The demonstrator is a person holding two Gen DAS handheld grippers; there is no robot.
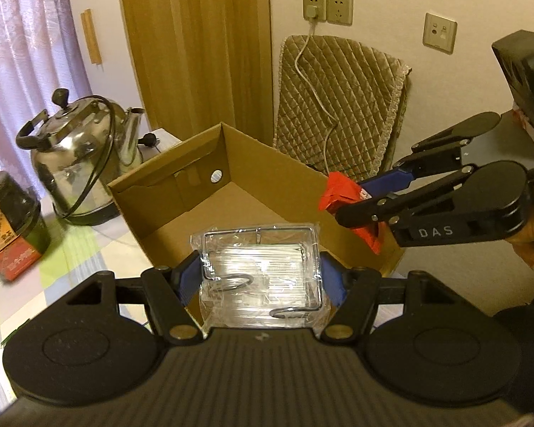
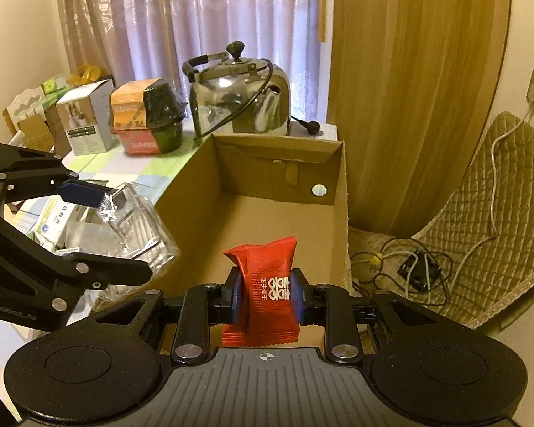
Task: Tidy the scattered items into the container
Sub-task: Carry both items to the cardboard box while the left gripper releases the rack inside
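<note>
An open cardboard box [image 1: 181, 192] [image 2: 340, 213] stands ahead of both grippers with its inside bare. My left gripper [image 1: 260, 277] is shut on a clear plastic-wrapped pack with wire hooks [image 1: 260, 267], held over the box's near edge; the same pack [image 2: 131, 227] shows at the left of the right wrist view. My right gripper [image 2: 265, 299] is shut on a red snack packet [image 2: 267, 284] above the box's near wall. In the left wrist view that packet [image 1: 341, 195] hangs over the box's right rim.
A steel kettle [image 1: 82, 156] [image 2: 238, 103] and an orange-and-black carton [image 2: 146, 121] stand behind and left of the box, with more cartons [image 2: 85, 117] further left. A quilted chair [image 1: 338, 106] with cables [image 2: 420, 267] sits right of the box. Small items [image 2: 57, 217] lie on the table.
</note>
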